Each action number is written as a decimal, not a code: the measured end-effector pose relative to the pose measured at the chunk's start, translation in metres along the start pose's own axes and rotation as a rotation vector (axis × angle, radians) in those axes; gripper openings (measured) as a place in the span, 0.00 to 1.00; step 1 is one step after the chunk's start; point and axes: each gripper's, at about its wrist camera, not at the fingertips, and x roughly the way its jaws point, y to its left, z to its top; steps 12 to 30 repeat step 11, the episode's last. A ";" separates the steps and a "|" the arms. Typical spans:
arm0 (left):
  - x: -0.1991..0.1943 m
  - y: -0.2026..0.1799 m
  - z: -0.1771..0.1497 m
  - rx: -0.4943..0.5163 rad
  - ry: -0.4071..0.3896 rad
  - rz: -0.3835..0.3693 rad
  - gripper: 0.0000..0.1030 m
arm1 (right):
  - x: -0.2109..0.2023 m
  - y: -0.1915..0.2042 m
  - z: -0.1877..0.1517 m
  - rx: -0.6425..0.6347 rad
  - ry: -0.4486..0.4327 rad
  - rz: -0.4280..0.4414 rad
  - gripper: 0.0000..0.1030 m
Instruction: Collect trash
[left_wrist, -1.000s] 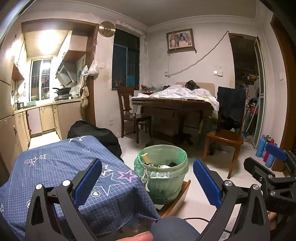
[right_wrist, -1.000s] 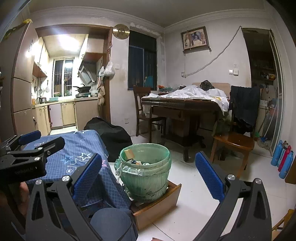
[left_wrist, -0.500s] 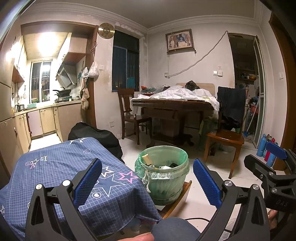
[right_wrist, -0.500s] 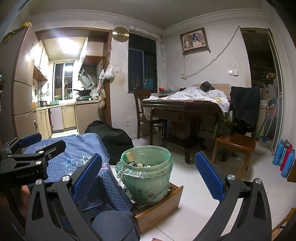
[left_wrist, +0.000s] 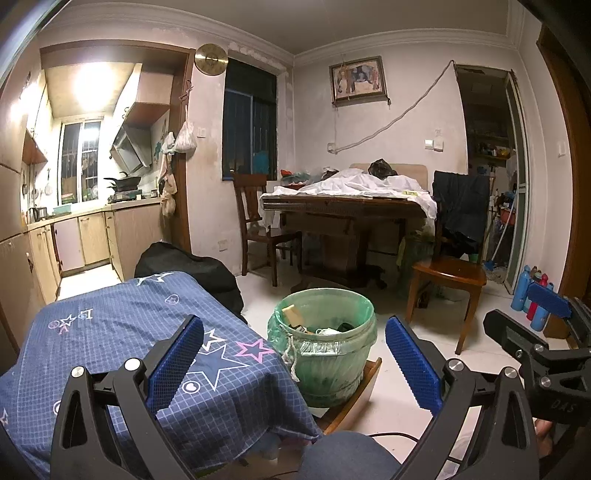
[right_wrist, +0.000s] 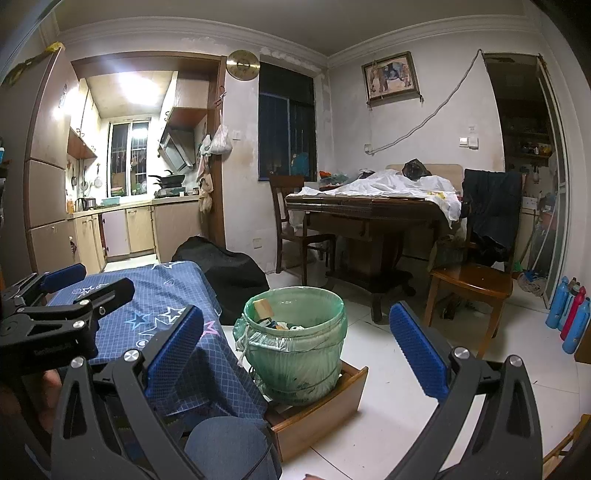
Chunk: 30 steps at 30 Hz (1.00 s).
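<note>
While both the left tongs (left_wrist: 293, 352) and right tongs (right_wrist: 295, 347) hover apart and empty, the lined green bin (right_wrist: 295, 349), beside the blue-covered table (left_wrist: 122, 350), holds scraps, so collecting could be starting or finished.

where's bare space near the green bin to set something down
The blue star cloth left of the green bin is bare. White floor between bin, wooden chair and blue bottles is open. The wooden tray under the bin is crowded.
</note>
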 end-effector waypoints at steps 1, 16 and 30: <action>0.001 0.000 -0.001 -0.001 0.005 -0.007 0.95 | 0.000 0.000 0.000 0.000 0.002 0.001 0.95; 0.012 -0.001 -0.013 0.025 0.052 -0.021 0.95 | 0.003 0.001 -0.001 0.003 0.010 0.002 0.95; 0.012 -0.001 -0.013 0.025 0.052 -0.021 0.95 | 0.003 0.001 -0.001 0.003 0.010 0.002 0.95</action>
